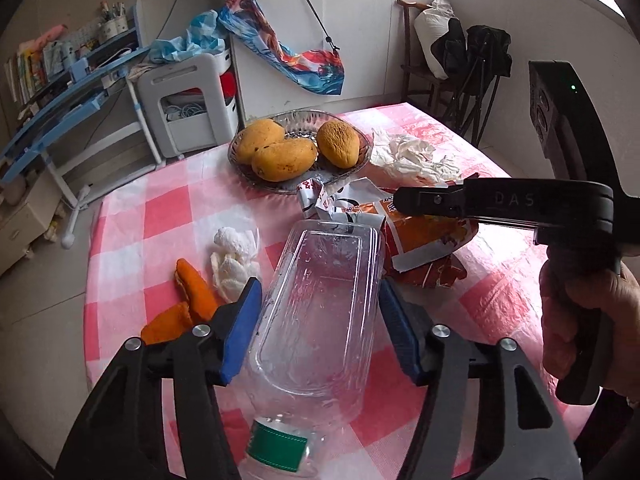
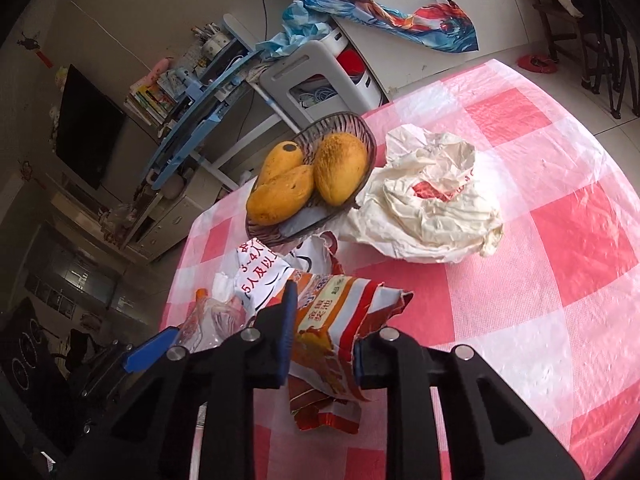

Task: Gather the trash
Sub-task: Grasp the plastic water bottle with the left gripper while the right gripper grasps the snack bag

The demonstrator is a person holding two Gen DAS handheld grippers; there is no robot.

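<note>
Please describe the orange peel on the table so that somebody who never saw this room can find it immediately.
Start at the round table with the pink and white checked cloth and find the clear plastic bottle between the fingers of the left claw. Just left of it lie the curled orange peel pieces, beside crumpled white tissue. They are the only flat, bright orange scraps; the mangoes are whole and in a bowl.

A clear plastic bottle (image 1: 320, 304), crushed flat and bearing a green label band near its neck, lies lengthwise on the pink-and-white checked cloth. Beside its far end lies a torn orange, red and white snack wrapper (image 2: 336, 320), crumpled, with printed white paper at its upper edge. Orange peel (image 1: 188, 300) and a wad of white tissue (image 1: 234, 260) lie close together left of the bottle; a crumpled white plastic bag (image 2: 432, 200) rests beside the fruit bowl.
</note>
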